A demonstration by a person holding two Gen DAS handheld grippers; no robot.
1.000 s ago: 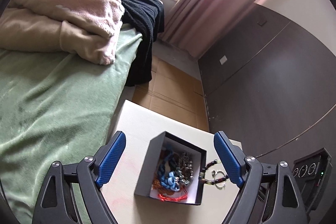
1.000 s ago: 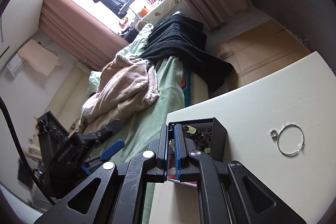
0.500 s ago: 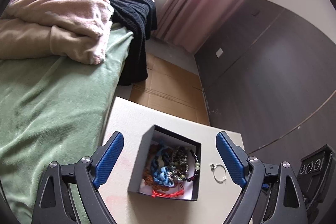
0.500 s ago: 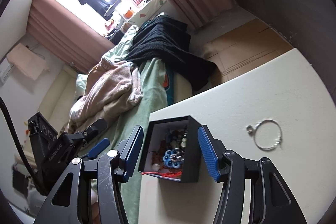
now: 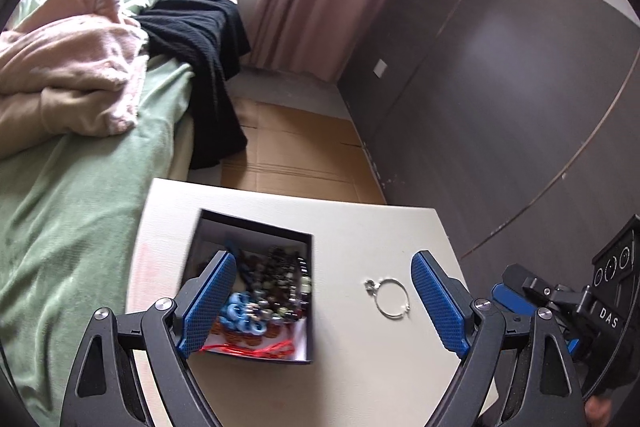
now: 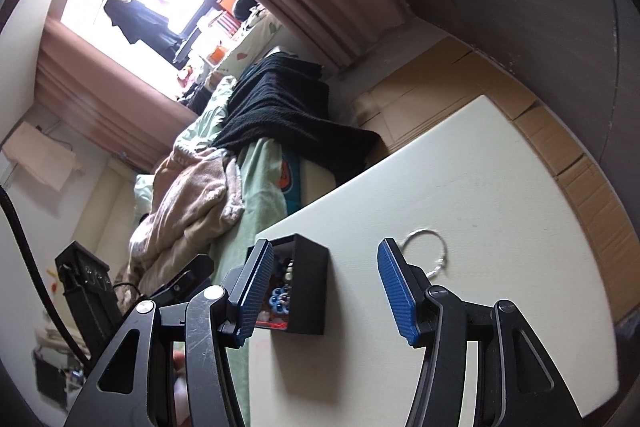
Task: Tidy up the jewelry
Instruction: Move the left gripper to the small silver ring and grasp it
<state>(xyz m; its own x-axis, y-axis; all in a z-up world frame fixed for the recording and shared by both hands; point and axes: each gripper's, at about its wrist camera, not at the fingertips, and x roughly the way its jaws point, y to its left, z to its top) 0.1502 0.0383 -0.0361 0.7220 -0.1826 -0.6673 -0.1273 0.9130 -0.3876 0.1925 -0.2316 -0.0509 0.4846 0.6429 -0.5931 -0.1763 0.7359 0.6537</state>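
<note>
Both spread tongs (image 5: 322, 303) (image 6: 326, 287) bracket the silver ring (image 5: 393, 298) beside the box (image 5: 256, 291).

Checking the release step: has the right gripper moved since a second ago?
Yes. Its tongs have opened, and the right gripper has shifted right relative to the black box, toward the silver hoop.

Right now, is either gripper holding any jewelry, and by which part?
Nothing is held. The left gripper and right gripper are both open; the silver hoop lies on the table.
</note>
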